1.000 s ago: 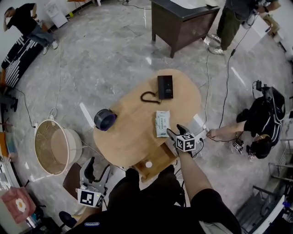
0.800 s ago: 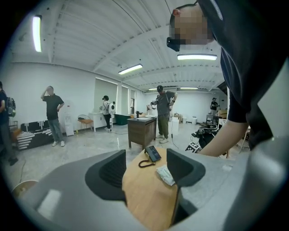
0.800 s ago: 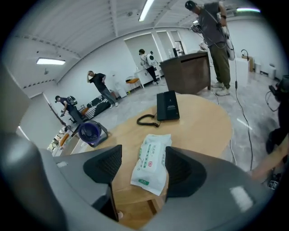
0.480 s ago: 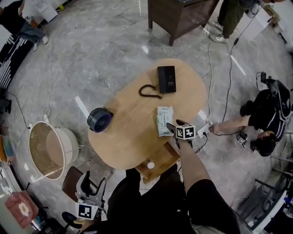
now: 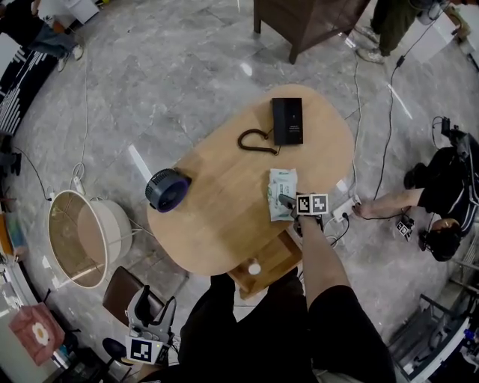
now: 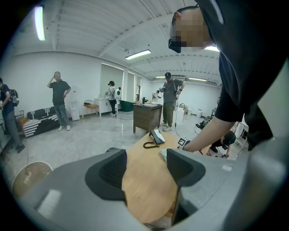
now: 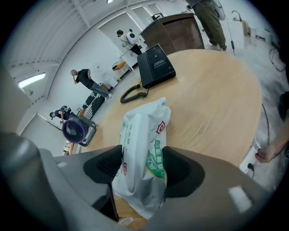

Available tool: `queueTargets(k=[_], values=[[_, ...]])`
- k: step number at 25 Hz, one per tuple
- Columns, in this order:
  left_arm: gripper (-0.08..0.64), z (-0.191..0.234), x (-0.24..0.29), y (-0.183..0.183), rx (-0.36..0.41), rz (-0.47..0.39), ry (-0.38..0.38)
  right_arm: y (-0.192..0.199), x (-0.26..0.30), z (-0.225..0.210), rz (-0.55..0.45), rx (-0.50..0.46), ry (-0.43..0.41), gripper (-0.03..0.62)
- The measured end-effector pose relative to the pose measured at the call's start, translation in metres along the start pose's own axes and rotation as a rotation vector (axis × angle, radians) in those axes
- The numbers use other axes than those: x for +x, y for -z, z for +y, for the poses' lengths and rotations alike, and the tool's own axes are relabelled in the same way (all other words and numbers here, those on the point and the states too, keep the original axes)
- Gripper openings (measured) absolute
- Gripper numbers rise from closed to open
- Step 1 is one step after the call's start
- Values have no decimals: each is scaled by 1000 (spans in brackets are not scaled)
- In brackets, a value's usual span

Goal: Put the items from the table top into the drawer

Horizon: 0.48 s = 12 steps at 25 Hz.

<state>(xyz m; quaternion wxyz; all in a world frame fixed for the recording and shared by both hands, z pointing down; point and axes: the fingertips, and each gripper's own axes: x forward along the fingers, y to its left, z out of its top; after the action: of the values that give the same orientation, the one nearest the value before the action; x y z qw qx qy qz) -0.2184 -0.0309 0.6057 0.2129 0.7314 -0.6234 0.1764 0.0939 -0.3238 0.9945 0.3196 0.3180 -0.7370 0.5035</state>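
A white and green wipes pack [image 5: 282,191] lies on the oval wooden table [image 5: 224,209] near its right edge. My right gripper [image 5: 288,202] is shut on the near end of the pack [image 7: 142,135], with a jaw pressed against each side [image 7: 137,164]. A black desk phone [image 5: 287,121] with a coiled cord and a small dark fan [image 5: 166,188] also stand on the table. Under the near edge the drawer [image 5: 278,253] is open, with a small white item [image 5: 254,267] inside. My left gripper [image 5: 157,301] hangs low at my left side, open and empty [image 6: 145,169].
A round wicker basket [image 5: 78,239] stands on the floor to the left and a brown stool [image 5: 120,290] beside my left gripper. A dark cabinet [image 5: 310,19] is beyond the table. Cables, a power strip [image 5: 346,206] and a crouching person [image 5: 441,198] are at the right.
My right gripper has moved forward from the table's edge over the wipes pack and now has its jaws round it. The left gripper has stayed low at my side.
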Motion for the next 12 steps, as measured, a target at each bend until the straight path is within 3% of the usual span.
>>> queueTargets(k=[12], values=[[295, -3, 0, 20, -10, 34, 3, 1, 0, 6, -19, 3, -59, 229]])
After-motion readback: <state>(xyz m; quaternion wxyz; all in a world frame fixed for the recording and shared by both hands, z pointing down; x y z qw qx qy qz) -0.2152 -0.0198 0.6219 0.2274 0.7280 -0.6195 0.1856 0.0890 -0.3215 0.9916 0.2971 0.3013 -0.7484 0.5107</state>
